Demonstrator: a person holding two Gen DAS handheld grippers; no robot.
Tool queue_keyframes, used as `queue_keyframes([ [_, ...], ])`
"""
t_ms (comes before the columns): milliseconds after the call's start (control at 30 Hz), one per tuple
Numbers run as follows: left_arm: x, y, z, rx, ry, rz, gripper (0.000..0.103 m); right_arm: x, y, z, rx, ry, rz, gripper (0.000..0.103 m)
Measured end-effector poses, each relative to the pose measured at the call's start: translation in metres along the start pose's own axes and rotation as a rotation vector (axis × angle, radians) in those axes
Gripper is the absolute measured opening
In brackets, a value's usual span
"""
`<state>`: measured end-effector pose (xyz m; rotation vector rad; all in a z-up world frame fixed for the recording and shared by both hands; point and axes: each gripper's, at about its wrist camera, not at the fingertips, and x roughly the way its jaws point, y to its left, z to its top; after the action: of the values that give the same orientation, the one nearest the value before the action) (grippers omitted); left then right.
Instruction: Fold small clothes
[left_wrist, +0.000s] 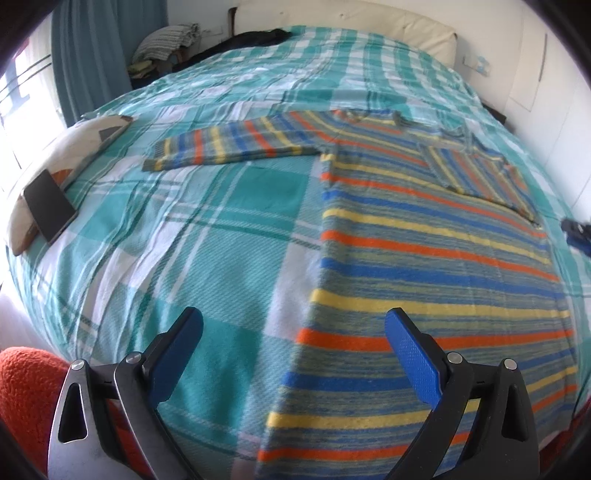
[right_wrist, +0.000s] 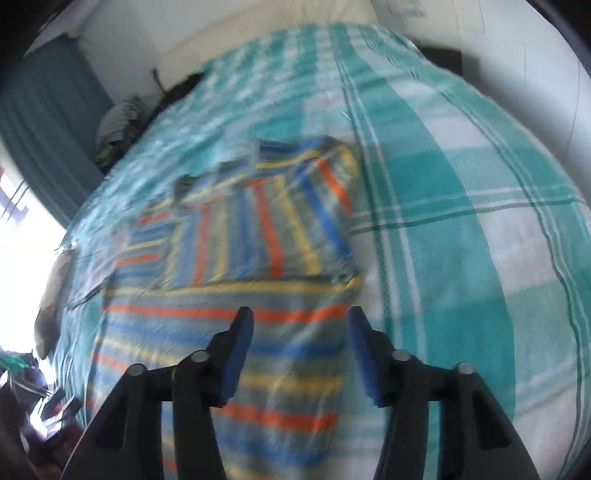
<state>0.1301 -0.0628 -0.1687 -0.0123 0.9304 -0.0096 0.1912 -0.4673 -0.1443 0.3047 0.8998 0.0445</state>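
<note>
While lengthwise up the bed (left_wrist: 221, 240), the sweater's (left_wrist: 424, 266) collar points away.

We see the sweater (left_wrist: 424, 258) lying flat on the bedspread (left_wrist: 192, 236), filling the left wrist view from 6 o'clock up toward 1. Its left sleeve (left_wrist: 236, 147) stretches out across the bedspread toward 10 o'clock. Its right sleeve (left_wrist: 476, 173) lies folded on top of the body at 2 o'clock. At 9 o'clock a phone (left_wrist: 50, 206) rests on a pillow (left_wrist: 70, 147) at the bed's edge. At 11 o'clock, beyond the bed, sits a pile of cloth (left_wrist: 166, 40). In the right wrist view the sweater (right_wrist: 229, 332) spreads from 6 toward 11, the folded sleeve (right_wrist: 266, 221) on it near centre, with bedspread (right_wrist: 461, 221) at 3 o'clock.
</note>
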Motion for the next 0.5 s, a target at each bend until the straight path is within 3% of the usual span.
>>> queue_keyframes([
  [167, 0.003, -0.015, -0.007, 0.041, 0.006, -0.005, 0.099, -0.056, 0.038, -0.097, -0.005, -0.109, -0.02, 0.067],
  [267, 0.009, -0.023, -0.007, 0.051, 0.018, 0.003, 0.099, -0.068, 0.047, -0.144, 0.05, -0.077, -0.044, 0.075],
  [333, 0.011, -0.029, -0.008, 0.058, 0.019, 0.003, 0.099, -0.067, 0.053, -0.157, 0.023, -0.02, -0.05, 0.075],
  [500, -0.003, -0.039, -0.017, 0.119, -0.029, 0.025, 0.099, -0.089, 0.078, -0.156, -0.166, -0.136, -0.196, 0.075],
])
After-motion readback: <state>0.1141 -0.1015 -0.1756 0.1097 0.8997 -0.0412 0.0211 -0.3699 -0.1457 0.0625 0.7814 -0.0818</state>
